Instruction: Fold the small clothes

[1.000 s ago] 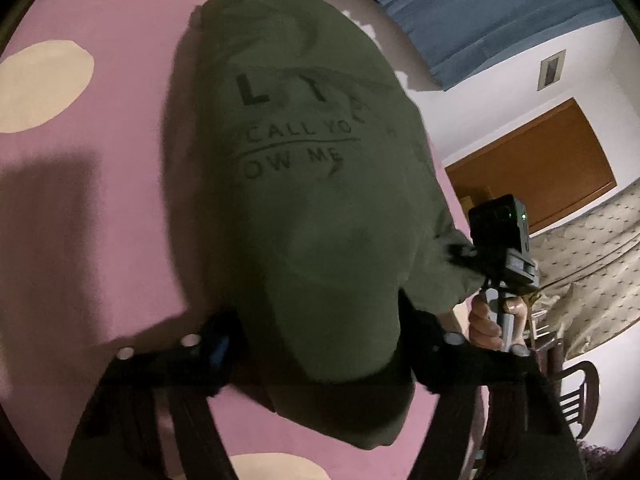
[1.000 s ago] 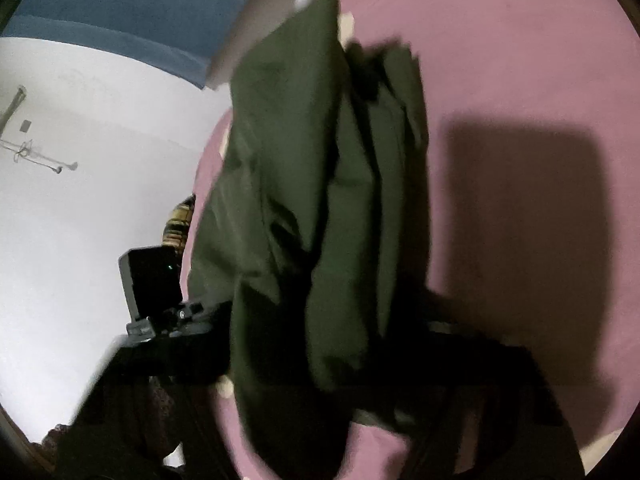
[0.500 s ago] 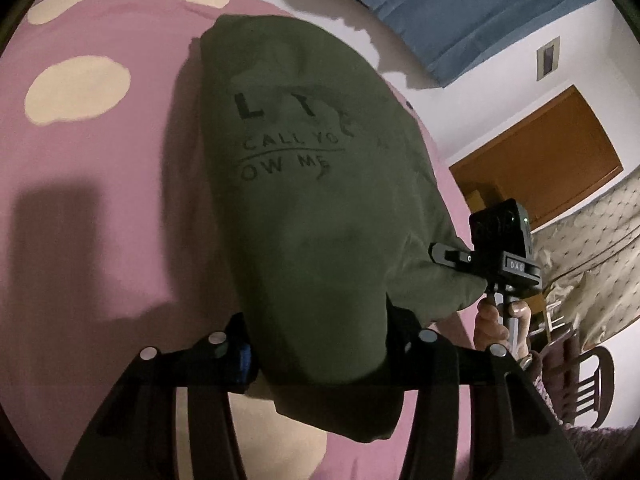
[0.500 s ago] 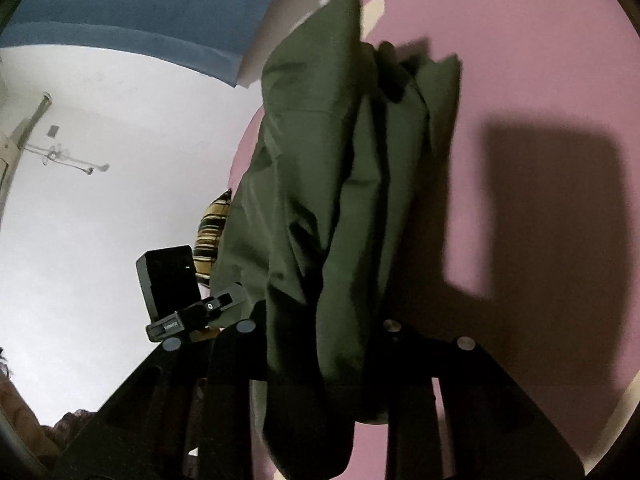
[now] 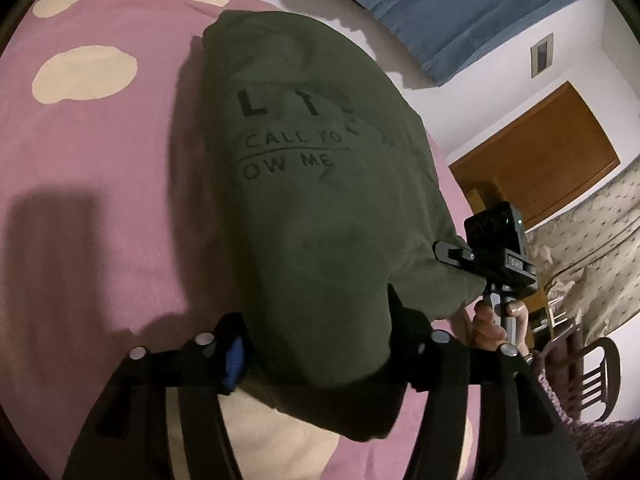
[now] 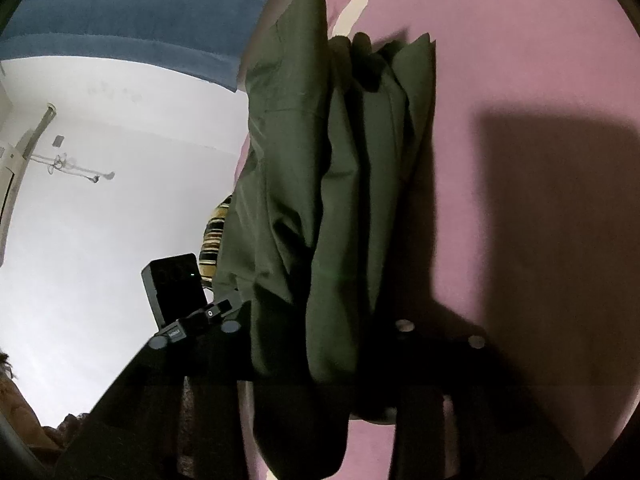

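- Left hand-held gripper point(image 5: 316, 344): jaws just widened, olive shirt point(image 5: 320, 208) bunched between them, still gripped.
- Right hand-held gripper point(image 6: 320, 344): jaws just widened, gripping the shirt above the pink bed point(image 6: 520, 80).

Item: olive-green T-shirt point(image 5: 320, 208) with black lettering | State: bunched in hanging folds, lifted | Position: frame centre, above the pink spotted bedsheet point(image 5: 80, 168)

Dim indoor light leaves both fisheye views murky, their edges bowed and ringed in black. Hard shadows fall on the pink bedspread point(image 5: 100, 168) beside the olive T-shirt point(image 5: 320, 200) (its print stays legible). The white wall point(image 6: 100, 220) glares pale; near fabric blurs.
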A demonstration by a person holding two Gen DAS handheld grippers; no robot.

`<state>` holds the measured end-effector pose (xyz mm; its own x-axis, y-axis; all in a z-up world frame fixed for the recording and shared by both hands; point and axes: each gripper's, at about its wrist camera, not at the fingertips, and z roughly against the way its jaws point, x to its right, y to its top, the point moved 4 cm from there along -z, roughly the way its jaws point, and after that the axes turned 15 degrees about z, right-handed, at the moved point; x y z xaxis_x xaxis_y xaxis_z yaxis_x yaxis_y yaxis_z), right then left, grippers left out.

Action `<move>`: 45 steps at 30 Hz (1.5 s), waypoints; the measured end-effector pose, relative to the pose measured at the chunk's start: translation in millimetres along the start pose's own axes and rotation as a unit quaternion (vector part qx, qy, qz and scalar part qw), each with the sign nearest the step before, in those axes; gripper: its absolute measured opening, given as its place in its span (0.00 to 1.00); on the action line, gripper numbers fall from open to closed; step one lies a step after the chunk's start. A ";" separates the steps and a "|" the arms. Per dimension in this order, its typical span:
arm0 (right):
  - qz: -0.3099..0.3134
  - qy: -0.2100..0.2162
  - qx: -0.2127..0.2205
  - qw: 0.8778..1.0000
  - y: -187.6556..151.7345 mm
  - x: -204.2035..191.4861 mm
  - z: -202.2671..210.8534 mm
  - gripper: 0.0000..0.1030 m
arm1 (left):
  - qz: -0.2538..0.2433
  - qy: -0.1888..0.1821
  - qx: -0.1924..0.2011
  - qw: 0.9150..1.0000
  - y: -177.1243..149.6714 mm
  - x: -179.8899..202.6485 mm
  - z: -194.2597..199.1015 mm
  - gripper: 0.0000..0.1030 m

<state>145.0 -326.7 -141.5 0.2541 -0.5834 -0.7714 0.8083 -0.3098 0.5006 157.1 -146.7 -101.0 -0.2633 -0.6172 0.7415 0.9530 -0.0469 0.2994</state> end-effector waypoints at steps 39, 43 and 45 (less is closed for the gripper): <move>0.064 -0.049 0.031 0.996 62.0 15.3 -4.6 0.26 | -0.022 0.062 0.050 0.997 78.0 -6.0 -17.6 0.45; 0.062 -0.046 0.037 0.996 56.4 14.6 -1.4 0.26 | -0.015 0.059 0.046 0.997 79.6 -7.6 -15.5 0.44; 0.061 -0.047 0.038 0.996 56.1 14.7 2.0 0.26 | -0.013 0.060 0.044 0.997 79.0 -8.9 -14.4 0.43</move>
<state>193.1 -354.2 -124.0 0.2953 -0.6863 -0.6646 0.7308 -0.2858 0.6199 236.8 -156.2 -92.6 -0.2624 -0.7068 0.6570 0.9279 0.0021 0.3728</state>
